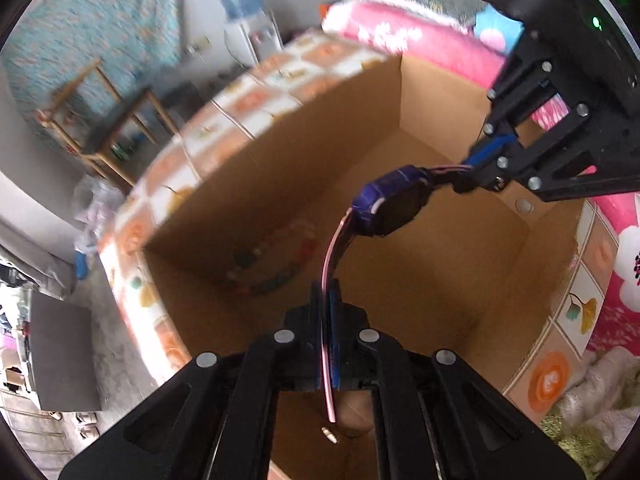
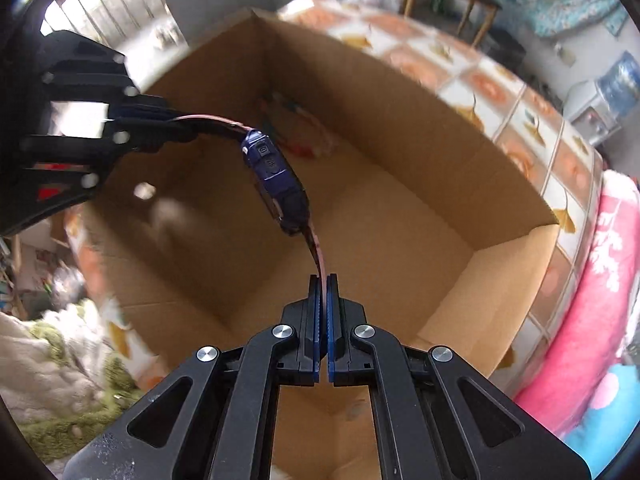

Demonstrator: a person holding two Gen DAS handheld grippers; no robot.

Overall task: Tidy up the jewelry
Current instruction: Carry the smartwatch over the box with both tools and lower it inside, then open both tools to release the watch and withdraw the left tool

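Cardboard box (image 1: pixel 436 92) under one watch (image 1: pixel 394 204), two grippers clamping; beads perhaps inside.

surface: tablecloth (image 1: pixel 256 92) in orange-and-white squares | beyond its far edge: wooden rack (image 1: pixel 100 120), water dispenser (image 1: pixel 248 28), white wall (image 1: pixel 200 12), teal patterned cloth (image 1: pixel 100 12) hanging | along one edge: pink floral bedding (image 2: pixel 600 300) | floor (image 1: pixel 108 320): grey | light: daylight

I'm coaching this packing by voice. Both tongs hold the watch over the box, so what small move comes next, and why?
Probably lower the watch toward the box floor before letting go. Left tongs and right tongs each pinch one strap end, so it hangs in the air above the floor, where a beaded bracelet already lies. Setting it down beside that seems gentler than dropping.
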